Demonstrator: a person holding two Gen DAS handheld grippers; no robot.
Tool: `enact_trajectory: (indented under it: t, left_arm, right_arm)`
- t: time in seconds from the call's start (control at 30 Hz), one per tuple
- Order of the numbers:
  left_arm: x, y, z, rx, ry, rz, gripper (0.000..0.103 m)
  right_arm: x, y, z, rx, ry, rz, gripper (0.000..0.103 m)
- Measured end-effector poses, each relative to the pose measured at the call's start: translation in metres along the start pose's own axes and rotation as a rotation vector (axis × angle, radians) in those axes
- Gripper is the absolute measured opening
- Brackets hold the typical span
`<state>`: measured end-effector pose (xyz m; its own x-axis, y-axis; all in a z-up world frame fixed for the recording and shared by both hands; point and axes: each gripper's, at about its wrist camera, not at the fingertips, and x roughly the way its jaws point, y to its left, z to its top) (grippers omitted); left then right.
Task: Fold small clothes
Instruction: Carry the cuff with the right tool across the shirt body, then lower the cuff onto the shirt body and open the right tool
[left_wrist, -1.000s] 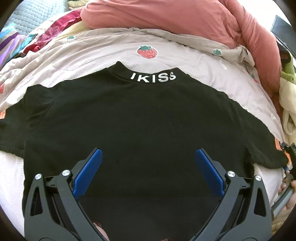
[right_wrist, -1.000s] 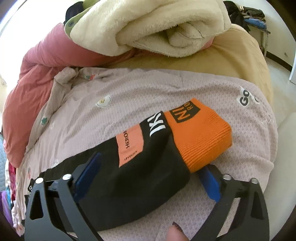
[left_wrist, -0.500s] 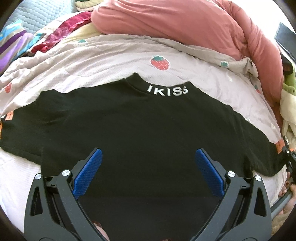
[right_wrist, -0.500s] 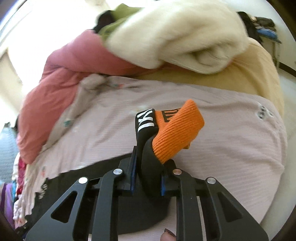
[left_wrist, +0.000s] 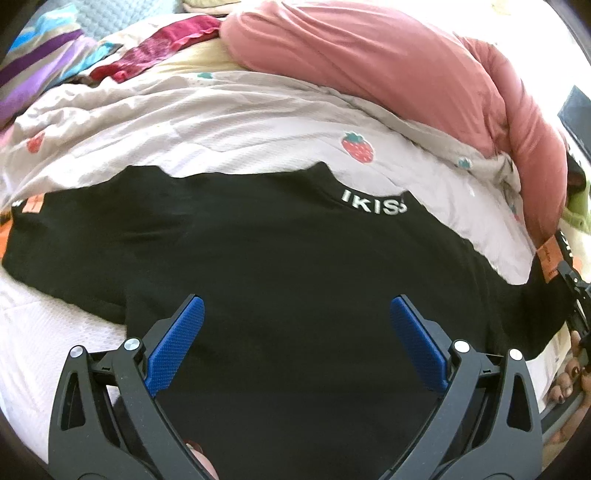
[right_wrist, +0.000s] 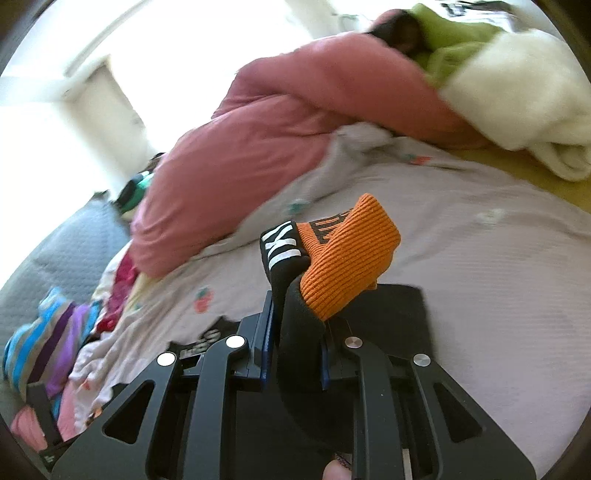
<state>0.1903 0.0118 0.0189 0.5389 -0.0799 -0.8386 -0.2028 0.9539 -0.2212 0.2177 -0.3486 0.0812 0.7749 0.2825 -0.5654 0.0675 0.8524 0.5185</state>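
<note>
From your left wrist view, the black T-shirt (left_wrist: 288, 280) lies flat on the pale strawberry-print sheet (left_wrist: 229, 140), collar away from you, its long line running sleeve to sleeve across the frame. Your left gripper (left_wrist: 295, 332) hangs over the lower body of the shirt with its blue pads spread wide and nothing between them. The far right sleeve ends at the frame's right edge, where your right gripper (left_wrist: 574, 291) has it, so that hand is the nearer one for the first fold. The pink duvet (left_wrist: 406, 74) is heaped beyond the collar, well apart from the shirt. From your right wrist view, your right gripper (right_wrist: 293, 354) is pinched narrow on the sleeve, its orange cuff (right_wrist: 347, 254) sticking up past the fingertips, lifted clear of the sheet (right_wrist: 480, 258). The shirt's body lies below and left of the tool, so the sleeve should probably travel that way, across the chest. Nothing blocks that path; the cream blanket (right_wrist: 517, 96) and striped cloth (right_wrist: 44, 343) sit off to the sides.
</note>
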Motion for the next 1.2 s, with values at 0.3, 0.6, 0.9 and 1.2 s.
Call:
enact_trajectory:
  t: [0.3, 0.6, 0.9, 1.2]
  left_arm:
    - [-0.013, 0.048, 0.001, -0.104, -0.008, -0.053, 0.095]
    - [-0.027, 0.088, 0.004, -0.187, -0.025, -0.102, 0.095]
    - [-0.027, 0.115, 0.001, -0.235, -0.021, -0.137, 0.095]
    - [-0.011, 0.107, 0.000, -0.241, 0.010, -0.232, 0.094]
  right_arm:
    - [0.036, 0.094, -0.033, -0.143, 0.105, 0.127, 0.018]
    - [0.083, 0.175, -0.085, -0.361, 0.176, 0.134, 0.020]
    - [0.098, 0.209, -0.127, -0.487, 0.238, 0.192, 0.048]
    - [0.072, 0.196, -0.118, -0.500, 0.269, 0.242, 0.056]
